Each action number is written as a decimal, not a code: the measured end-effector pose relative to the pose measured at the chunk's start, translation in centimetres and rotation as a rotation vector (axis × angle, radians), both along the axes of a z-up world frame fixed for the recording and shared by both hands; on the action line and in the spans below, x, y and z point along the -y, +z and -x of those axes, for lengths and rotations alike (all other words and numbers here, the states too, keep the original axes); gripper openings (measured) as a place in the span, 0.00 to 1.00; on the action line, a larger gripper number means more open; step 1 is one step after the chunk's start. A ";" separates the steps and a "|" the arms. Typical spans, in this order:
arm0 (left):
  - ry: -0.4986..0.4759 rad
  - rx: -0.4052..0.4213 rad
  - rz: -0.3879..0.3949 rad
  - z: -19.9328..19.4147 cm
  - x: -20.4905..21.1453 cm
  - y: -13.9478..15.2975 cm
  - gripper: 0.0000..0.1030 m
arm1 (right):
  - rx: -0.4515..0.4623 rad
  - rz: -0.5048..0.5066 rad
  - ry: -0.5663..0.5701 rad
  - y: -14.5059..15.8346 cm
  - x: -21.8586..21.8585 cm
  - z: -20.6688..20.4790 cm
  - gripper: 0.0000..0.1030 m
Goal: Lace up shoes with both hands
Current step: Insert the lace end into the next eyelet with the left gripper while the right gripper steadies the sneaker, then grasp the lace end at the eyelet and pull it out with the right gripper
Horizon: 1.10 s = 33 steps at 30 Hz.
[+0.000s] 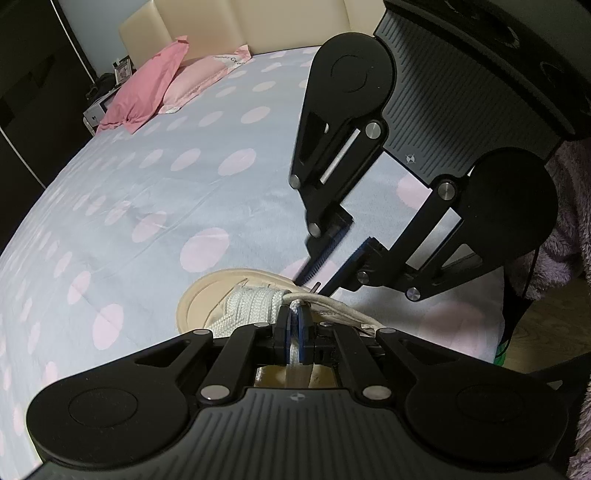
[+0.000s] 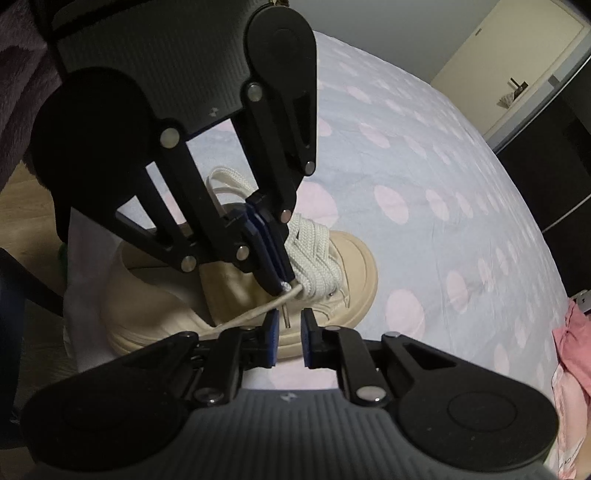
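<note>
A beige shoe (image 2: 162, 295) lies on the bed with its toe (image 1: 199, 299) pointing away from me in the left wrist view. White flat laces (image 2: 314, 251) cross its front. My left gripper (image 1: 294, 321) is shut on a strand of the white lace (image 1: 295, 306) just above the eyelets; the right wrist view shows this left gripper (image 2: 282, 282) reaching down from above. My right gripper (image 2: 288, 334) stands open, close to the shoe's side, and the lace's thin tip (image 2: 286, 314) hangs just ahead of its blue pads. From the left wrist, the right gripper (image 1: 319, 282) comes in from the upper right.
The shoe rests near the edge of a bed with a pale blue sheet (image 1: 166, 192) dotted pink. Pink pillows (image 1: 147, 88) and a cream headboard (image 1: 258, 22) lie at the far end. A fuzzy purple sleeve (image 1: 569, 221), wooden floor (image 2: 22, 206) and a door (image 2: 517, 55) are around.
</note>
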<state>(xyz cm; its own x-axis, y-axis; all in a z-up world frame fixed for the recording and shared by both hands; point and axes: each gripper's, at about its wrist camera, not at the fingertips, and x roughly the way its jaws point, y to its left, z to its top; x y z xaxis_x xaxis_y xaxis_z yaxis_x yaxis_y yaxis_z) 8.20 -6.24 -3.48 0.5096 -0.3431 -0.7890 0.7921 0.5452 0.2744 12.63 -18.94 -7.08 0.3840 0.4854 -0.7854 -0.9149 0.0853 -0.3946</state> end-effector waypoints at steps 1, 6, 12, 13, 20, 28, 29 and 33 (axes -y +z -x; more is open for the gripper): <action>0.001 0.002 0.000 -0.1 0.0 0.0 0.01 | -0.008 -0.001 0.001 0.0 0.0 0.0 0.07; -0.009 0.019 0.007 0.5 -0.3 0.2 0.02 | -0.017 0.004 -0.001 0.3 0.0 -0.1 0.03; 0.049 0.015 0.079 1.3 -2.2 1.2 0.07 | -0.050 -0.010 -0.080 0.7 0.7 -0.8 0.03; 0.062 0.022 0.082 1.5 -2.6 1.4 0.07 | -0.054 -0.010 -0.097 0.7 0.9 -1.0 0.03; 0.129 0.051 0.080 3.1 -4.5 2.1 0.08 | -0.060 -0.015 -0.223 0.7 3.9 -1.2 0.03; 0.177 0.065 0.062 5.0 -5.3 2.4 0.09 | -0.075 -0.006 -0.354 0.0 7.7 -0.7 0.03; 0.182 0.068 0.063 5.1 -5.3 2.5 0.09 | -0.078 -0.001 -0.367 -0.1 8.2 -0.8 0.03; 0.207 0.073 0.071 5.8 -5.6 2.7 0.09 | -0.095 0.020 -0.435 -0.5 10.0 -0.9 0.03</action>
